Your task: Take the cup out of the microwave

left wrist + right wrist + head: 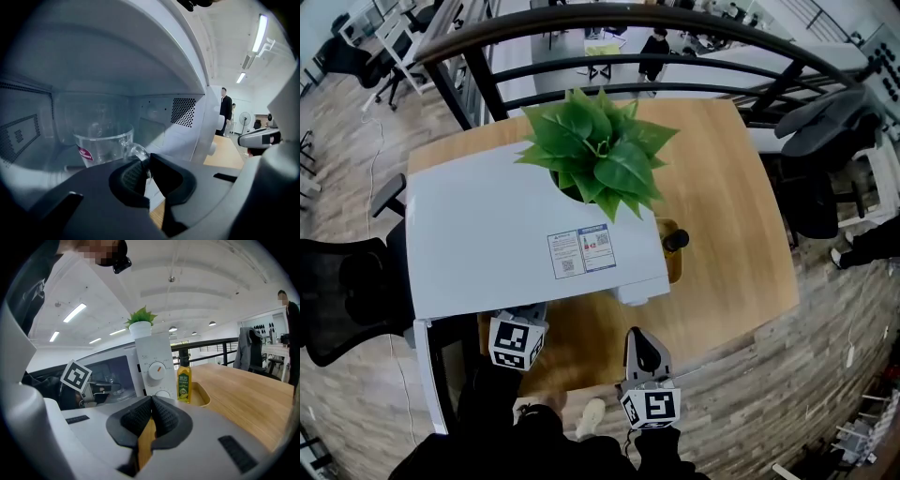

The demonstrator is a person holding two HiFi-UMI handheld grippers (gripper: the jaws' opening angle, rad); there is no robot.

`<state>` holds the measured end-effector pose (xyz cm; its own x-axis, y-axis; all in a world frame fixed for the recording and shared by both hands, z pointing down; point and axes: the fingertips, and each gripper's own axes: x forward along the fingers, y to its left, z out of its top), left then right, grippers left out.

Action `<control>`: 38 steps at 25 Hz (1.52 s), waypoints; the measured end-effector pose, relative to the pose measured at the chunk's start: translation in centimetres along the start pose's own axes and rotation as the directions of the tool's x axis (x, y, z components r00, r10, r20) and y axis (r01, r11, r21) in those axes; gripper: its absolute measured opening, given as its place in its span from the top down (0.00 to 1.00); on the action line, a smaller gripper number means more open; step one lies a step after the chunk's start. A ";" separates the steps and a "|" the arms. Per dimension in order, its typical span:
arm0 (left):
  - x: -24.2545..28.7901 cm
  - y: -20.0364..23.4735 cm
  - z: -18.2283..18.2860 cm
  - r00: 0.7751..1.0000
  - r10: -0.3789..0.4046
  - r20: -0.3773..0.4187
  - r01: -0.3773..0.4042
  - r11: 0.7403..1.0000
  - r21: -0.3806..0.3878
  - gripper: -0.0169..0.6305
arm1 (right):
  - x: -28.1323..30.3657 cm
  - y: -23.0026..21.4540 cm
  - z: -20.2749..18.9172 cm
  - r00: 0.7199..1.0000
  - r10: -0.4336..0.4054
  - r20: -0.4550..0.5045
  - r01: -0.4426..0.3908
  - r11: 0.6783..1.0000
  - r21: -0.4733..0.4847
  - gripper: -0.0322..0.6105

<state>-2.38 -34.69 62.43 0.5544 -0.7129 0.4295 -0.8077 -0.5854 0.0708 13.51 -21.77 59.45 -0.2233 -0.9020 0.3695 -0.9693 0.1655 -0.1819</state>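
Note:
A clear glass cup (104,147) with a red label stands inside the white microwave (487,234). My left gripper (146,168) reaches into the cavity and is shut on the cup's glass handle (136,151). From the head view only its marker cube (517,342) shows at the microwave's front; the jaws and the cup are hidden under the housing. My right gripper (639,342) hangs in front of the table edge, right of the left one. In its own view it (151,411) is shut with nothing held, facing the microwave's control knobs (157,370).
The microwave door (429,375) stands open to the left. A potted green plant (600,150) sits on top of the microwave. An oil bottle (183,380) stands in a wooden tray (202,397) right of it on the wooden table (722,234). Office chairs and a railing surround the table.

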 end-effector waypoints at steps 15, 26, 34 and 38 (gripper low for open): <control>-2.2 -1.6 1.0 0.998 -0.020 0.062 0.021 1.000 -0.010 0.94 | -1.2 0.5 0.8 1.000 0.010 0.014 -0.010 1.000 -0.029 0.93; -6.9 -4.6 1.2 0.995 -0.019 0.100 0.020 1.000 -0.007 0.94 | -5.4 2.0 1.6 0.998 0.034 0.050 -0.030 0.997 -0.074 0.93; -11.0 -8.1 0.5 0.993 -0.028 0.118 0.029 1.000 -0.009 0.94 | -10.0 3.1 1.5 0.997 0.039 0.073 -0.032 0.995 -0.091 0.93; -13.1 -9.8 0.2 0.991 -0.034 0.132 0.036 0.999 -0.011 0.94 | -12.2 3.6 1.2 0.996 0.042 0.083 -0.033 0.994 -0.106 0.93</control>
<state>-1.65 -19.71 55.89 0.6035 -0.7371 0.3041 -0.7892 -0.6065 0.0961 12.92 -10.64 53.18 -0.2546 -0.9242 0.2846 -0.9668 0.2367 -0.0964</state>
